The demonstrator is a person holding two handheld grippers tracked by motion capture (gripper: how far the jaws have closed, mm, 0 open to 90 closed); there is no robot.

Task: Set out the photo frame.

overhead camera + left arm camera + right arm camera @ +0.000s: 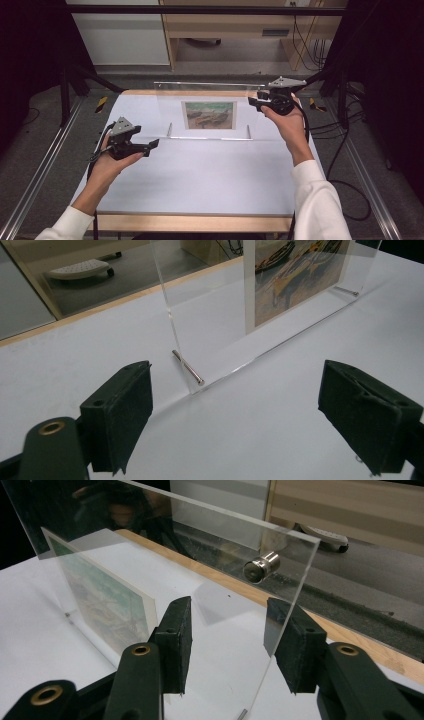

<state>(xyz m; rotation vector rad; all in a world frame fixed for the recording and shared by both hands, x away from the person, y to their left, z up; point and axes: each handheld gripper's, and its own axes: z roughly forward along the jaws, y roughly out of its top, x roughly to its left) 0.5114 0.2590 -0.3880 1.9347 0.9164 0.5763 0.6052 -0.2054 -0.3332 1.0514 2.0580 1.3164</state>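
A clear acrylic picture frame point(170, 106) stands upright on the white table point(200, 175), with a painted print point(209, 115) in its middle. My left gripper point(153, 145) hovers open near the frame's lower left corner; in the left gripper view its jaws point(235, 415) are wide apart, with the corner's metal pin point(188, 368) just ahead. My right gripper point(253, 103) is at the frame's upper right edge. There its jaws point(232, 640) straddle the clear panel without closing on it, just below a silver standoff point(261, 566). The print point(105, 605) lies to their left.
Metal rails point(45, 165) run along both sides of the table. Cables point(345, 150) trail on the floor at the right. A wooden cabinet point(235, 25) stands beyond the far edge, and a white wheeled base point(80, 270) sits on the floor there.
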